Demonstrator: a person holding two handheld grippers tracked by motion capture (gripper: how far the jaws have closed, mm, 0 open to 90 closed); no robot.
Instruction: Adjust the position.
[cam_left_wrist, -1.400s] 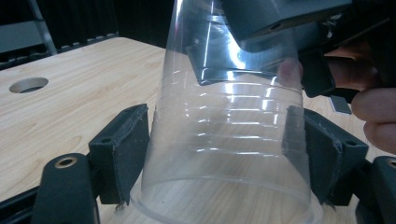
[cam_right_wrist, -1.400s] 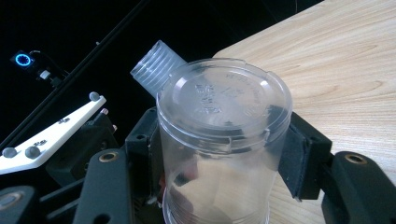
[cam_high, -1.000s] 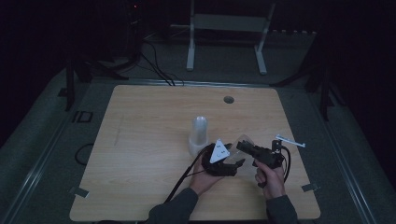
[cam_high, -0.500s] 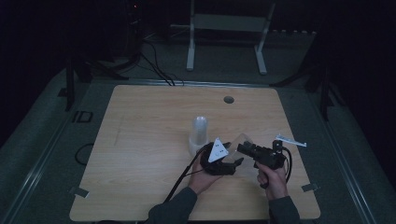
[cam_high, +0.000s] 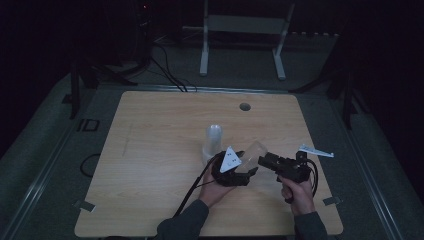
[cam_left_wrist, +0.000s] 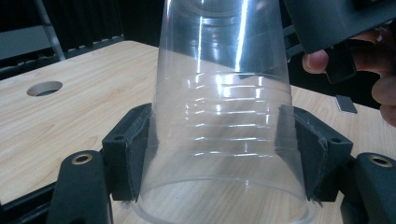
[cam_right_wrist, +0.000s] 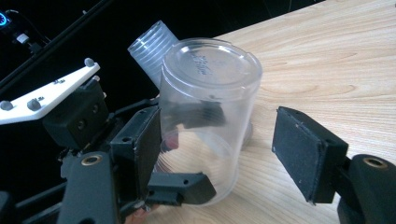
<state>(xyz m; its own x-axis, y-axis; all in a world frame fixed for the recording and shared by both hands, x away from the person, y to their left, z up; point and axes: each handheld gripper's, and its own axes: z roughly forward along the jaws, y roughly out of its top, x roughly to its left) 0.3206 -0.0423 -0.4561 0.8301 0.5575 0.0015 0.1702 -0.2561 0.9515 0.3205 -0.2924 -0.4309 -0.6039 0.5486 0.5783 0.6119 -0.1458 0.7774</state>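
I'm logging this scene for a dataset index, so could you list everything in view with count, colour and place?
clear cup: one, transparent plastic, clamped between the left claw's pads, base toward the right claw
cup stack: one, whitish translucent, upside down on the table just beyond the hands
table: one, light wood, with a round hole near its far edge
metal frame: one, grey, on the floor beyond the table
left claw: one, black, carrying a white three-cornered plate, shut on the clear cup
right claw: one, black, open, jaws either side of the cup
hands: two, at the near table edge
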